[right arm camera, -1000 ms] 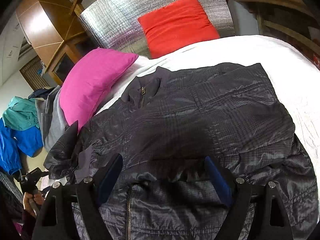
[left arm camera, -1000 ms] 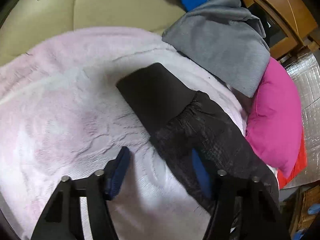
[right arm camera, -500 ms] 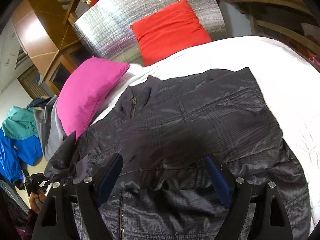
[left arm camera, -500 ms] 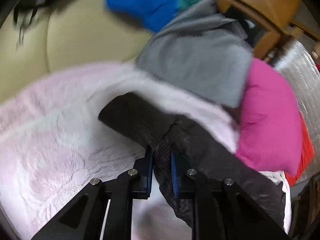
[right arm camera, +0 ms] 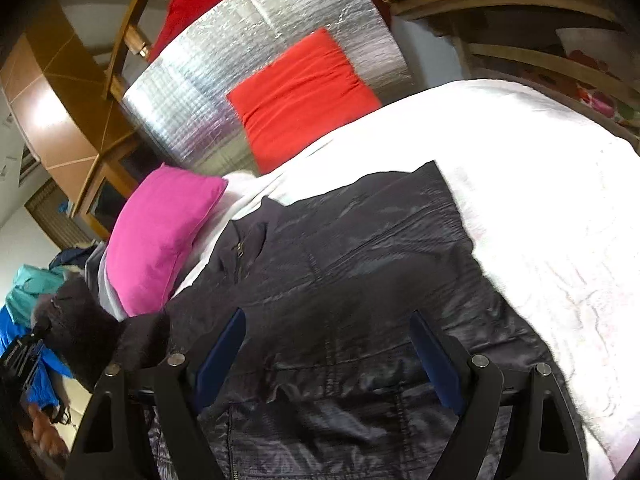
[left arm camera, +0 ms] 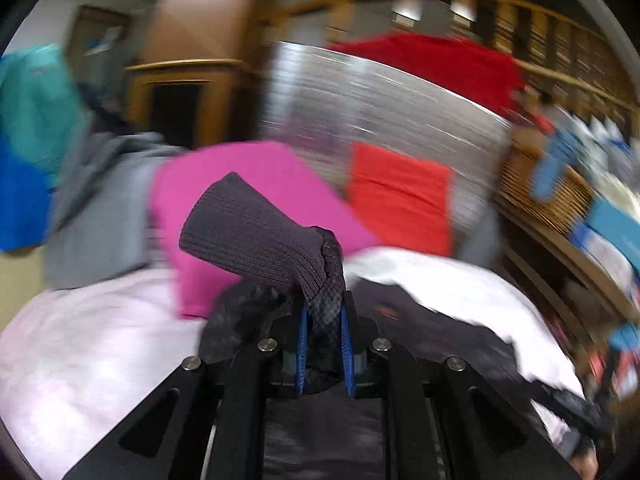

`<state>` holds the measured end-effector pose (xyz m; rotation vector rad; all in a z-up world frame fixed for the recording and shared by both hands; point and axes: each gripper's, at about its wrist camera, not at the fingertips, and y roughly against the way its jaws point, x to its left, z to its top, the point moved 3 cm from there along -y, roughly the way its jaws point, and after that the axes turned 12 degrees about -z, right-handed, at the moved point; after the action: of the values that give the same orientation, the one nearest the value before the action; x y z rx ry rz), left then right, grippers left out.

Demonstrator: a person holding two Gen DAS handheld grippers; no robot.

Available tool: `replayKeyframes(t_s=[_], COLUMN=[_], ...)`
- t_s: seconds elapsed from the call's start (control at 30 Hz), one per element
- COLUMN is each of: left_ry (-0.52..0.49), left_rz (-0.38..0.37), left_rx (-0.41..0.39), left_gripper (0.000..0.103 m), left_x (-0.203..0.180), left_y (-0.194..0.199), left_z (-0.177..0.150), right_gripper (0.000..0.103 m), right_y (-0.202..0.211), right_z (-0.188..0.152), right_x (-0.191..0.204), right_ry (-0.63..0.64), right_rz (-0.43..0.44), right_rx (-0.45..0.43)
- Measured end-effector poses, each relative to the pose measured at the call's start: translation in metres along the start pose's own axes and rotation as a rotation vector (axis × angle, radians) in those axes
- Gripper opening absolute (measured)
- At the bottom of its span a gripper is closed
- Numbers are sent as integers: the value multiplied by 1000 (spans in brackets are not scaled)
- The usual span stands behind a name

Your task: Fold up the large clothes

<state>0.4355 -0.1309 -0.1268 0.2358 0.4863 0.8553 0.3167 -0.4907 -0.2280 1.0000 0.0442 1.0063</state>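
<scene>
Since we want the sleeve (left arm camera: pixel 324 304) folded across the jacket (right arm camera: pixel 360 264), our left gripper (left arm camera: pixel 323 350) is clamped on it near the ribbed cuff (left arm camera: pixel 256 236), lifted off the bed. Our right gripper (right arm camera: pixel 326 354) hangs wide apart over the jacket, holding nothing. White blanket (right arm camera: pixel 540 184), pink pillow (right arm camera: pixel 160 236), wooden shelves (left arm camera: pixel 560 208) around.

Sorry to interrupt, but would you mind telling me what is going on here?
A person is folding a dark jacket spread on a white bed. The left hand-held gripper is clamped on the sleeve just behind its ribbed cuff, lifted off the bed. The right hand-held gripper hovers open above the jacket's body.
</scene>
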Motion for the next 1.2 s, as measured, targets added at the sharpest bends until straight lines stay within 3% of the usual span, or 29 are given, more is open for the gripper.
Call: replayKeyframes(t_s=[0.13, 0.2, 0.27, 0.33, 0.4, 0.5, 0.6, 0.67, 0.77, 0.87, 1.0, 1.13, 1.17, 1.2], left_ry=[-54, -77, -73, -62, -35, 44, 126, 184, 250, 227, 199, 186, 183, 181], left_rz=[-142, -217, -250, -261, -270, -196, -14, 84, 183, 309, 300, 304, 303, 301], left_rx=[126, 220, 273, 244, 185, 127, 135, 184, 238, 340, 433, 499, 513, 517], left_gripper=[17, 27, 64, 74, 75, 79, 79, 79, 79, 79, 79, 79, 79, 79], left_x=[-59, -81, -91, -84, -67, -32, 25, 59, 92, 114, 117, 112, 110, 109], left_y=[-37, -56, -58, -53, -36, -26, -26, -32, -42, -54, -59, -72, -74, -75], left_z=[-30, -46, -54, -48, -36, -22, -20, -29, -41, -58, -81, -98, -101, -102], right_gripper=[87, 87, 87, 87, 87, 87, 87, 87, 87, 87, 86, 85, 75, 53], right_y=[4, 5, 4, 4, 2, -5, -18, -30, -35, -33, -39, -40, -41, -41], right_z=[8, 12, 15, 18, 20, 19, 12, 5, 7, 13, 7, -4, -10, -15], right_x=[-14, -20, -26, -29, -29, -20, -11, -10, -18, -30, -31, -22, -16, -10], right_ry=[-38, -59, -87, -102, -112, -110, -117, -119, -144, -121, -4, 60, 96, 147], right_rz=[-10, -6, 15, 40, 89, 189, 253, 207, 177, 129, 134, 165, 159, 119], right_rx=[-11, -9, 3, 15, 31, 100, 181, 240, 247, 258, 364, 400, 416, 411])
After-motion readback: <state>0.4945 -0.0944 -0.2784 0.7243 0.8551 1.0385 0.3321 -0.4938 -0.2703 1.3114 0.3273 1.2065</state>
